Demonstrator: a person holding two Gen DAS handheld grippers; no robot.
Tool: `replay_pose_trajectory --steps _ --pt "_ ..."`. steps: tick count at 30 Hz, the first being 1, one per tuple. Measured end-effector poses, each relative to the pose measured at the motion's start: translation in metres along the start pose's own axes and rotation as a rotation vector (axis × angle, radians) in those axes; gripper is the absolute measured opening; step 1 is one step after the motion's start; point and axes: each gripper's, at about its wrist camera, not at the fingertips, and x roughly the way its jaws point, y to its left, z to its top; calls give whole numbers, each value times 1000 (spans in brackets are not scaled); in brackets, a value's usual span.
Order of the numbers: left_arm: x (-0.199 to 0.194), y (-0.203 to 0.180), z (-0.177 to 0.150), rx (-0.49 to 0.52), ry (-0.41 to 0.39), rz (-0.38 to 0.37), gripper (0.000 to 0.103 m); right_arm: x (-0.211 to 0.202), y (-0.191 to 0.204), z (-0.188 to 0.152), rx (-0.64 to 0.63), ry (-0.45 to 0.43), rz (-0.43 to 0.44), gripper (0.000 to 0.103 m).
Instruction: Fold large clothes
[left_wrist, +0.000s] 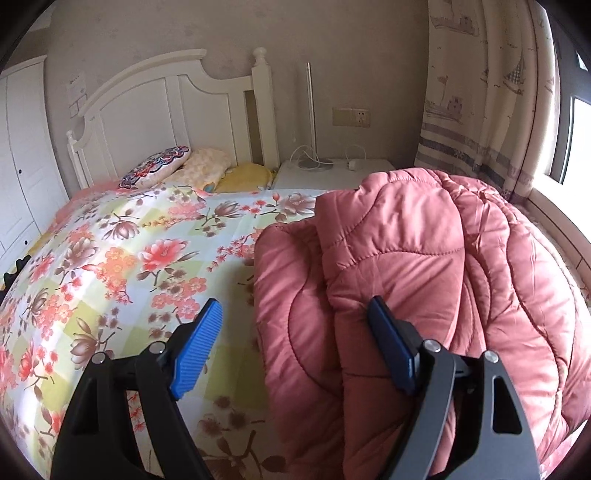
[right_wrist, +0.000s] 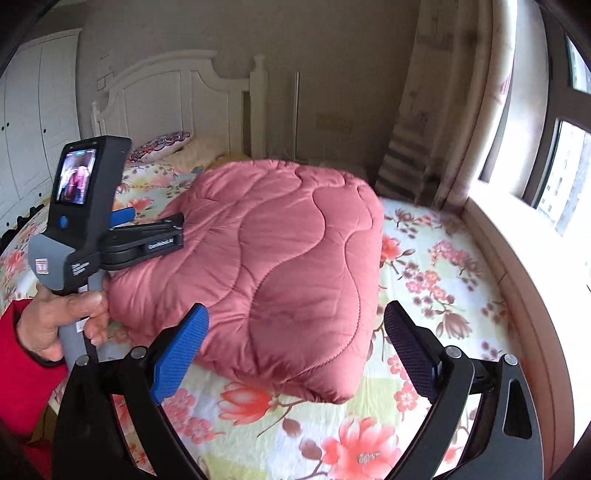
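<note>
Folded pink quilted padded garment: centre frame, on floral-print bedsheet. Left gripper: jaws wide, right pad against garment's edge. Right gripper: jaws wide, nothing held.

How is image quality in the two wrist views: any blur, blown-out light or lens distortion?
Left wrist view: sharp; the folded pink quilted coat and floral bedsheet read crisply, the window is blown out, fisheye bends the white headboard. Right wrist view: motion-smeared background, curtain and socket soft; window glare washes the sill.
</note>
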Motion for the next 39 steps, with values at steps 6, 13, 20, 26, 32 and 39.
replay_pose_trajectory --steps 6,13,20,26,32,39 --pt "-10 3 -1 -5 -5 15 81 -2 6 -7 -10 37 -25 92" --pt "12 8 -11 -28 93 39 82 34 -8 14 45 49 -62 92" --pt "25 17 -21 -40 131 34 82 93 -8 -9 -23 242 -75 95" --pt "26 19 -22 -47 136 37 82 27 -3 -12 -67 105 -63 95" --pt "24 17 -23 -38 128 48 82 67 -19 -42 -34 226 -98 90" --pt "25 20 -23 -58 146 39 82 -3 -14 59 -127 31 152 89"
